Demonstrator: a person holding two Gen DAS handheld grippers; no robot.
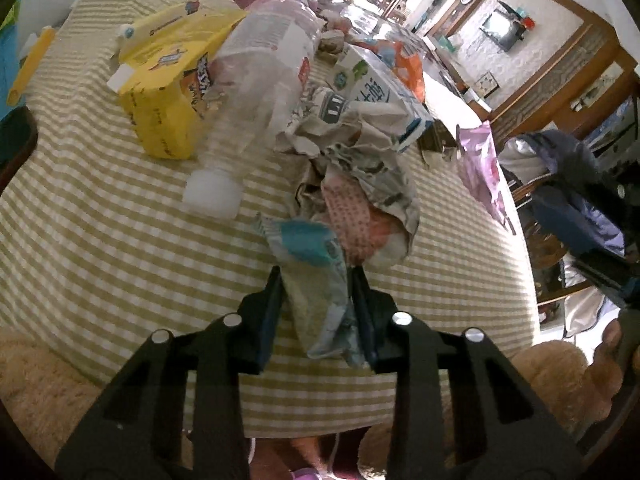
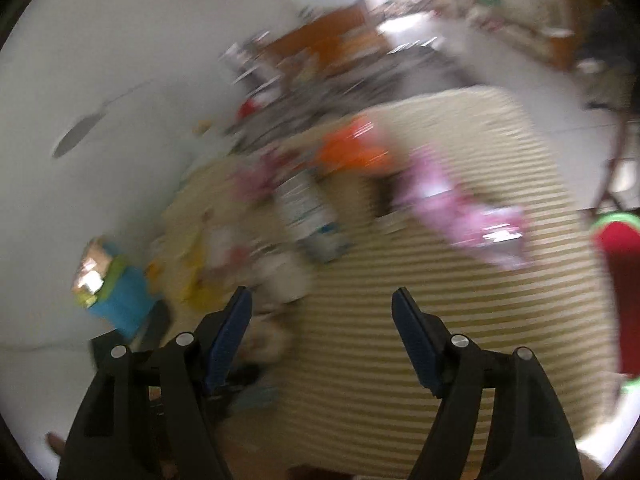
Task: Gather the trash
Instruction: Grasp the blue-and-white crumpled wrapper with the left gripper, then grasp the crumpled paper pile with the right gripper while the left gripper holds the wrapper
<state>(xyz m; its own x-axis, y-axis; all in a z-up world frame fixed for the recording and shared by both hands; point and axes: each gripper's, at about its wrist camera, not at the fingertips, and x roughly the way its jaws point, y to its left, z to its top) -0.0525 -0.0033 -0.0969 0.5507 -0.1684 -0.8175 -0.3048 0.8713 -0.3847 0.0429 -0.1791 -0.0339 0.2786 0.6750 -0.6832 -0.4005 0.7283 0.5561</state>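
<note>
A: What is the left hand-held gripper (image 1: 316, 276) doing?

B: Its jaws are drawn in on a crumpled wrapper (image 1: 316, 280), pale with a teal patch. Both pads press the wrapper's sides, so it is gripped. The wrapper lies near the near edge of the bench (image 1: 100, 240), which wears a cloth striped in tan and white.

A: What lies beyond it?

B: The wrapper's far end touches a wad of crumpled newspaper (image 1: 356, 152). To the left of that, a clear plastic bottle (image 1: 256, 92) lies on its side, its white cap toward the camera. A yellow carton (image 1: 168, 92), its flap open, sits against the bottle's left side. A white and blue milk carton (image 1: 384, 96) rests behind the newspaper. A pink wrapper (image 1: 480, 168) hangs at the bench's right edge.

A: And the right hand-held gripper (image 2: 322, 300)?

B: Its jaws stand wide apart with nothing between them, above the striped cloth near the bench's near edge. That view is badly blurred. I can make out a pink wrapper (image 2: 472, 216), something orange (image 2: 352, 148) toward the far edge, and a blue and white carton (image 2: 312, 216) around the middle. The rest is too smeared to name.
</note>
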